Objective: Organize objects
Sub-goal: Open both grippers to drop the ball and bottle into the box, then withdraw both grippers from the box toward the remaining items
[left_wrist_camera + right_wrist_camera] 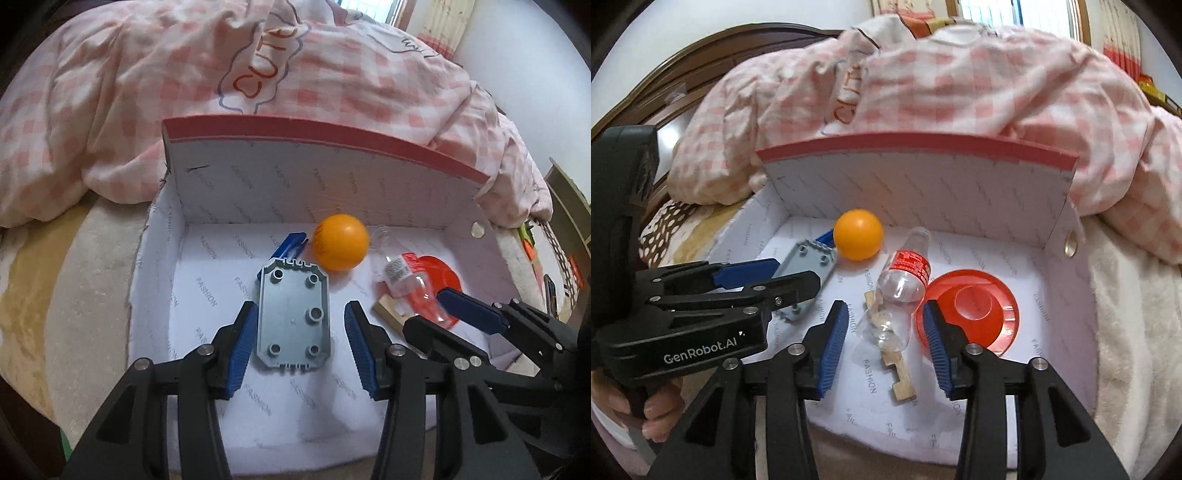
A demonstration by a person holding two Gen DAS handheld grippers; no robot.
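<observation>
Both grippers hang released inside the box: the left gripper straddles the grey plate, the right gripper straddles the clear bottle, lying beside the orange ball at eleven o'clock. Withdraw straight up without nudging either.

Open box sits on the bed, bedding heaped behind its far wall. In box: plate left of centre, ball just beyond its far right corner, clip left of ball. Bottle lies right of plate, over a wooden piece. Dish at right.
</observation>
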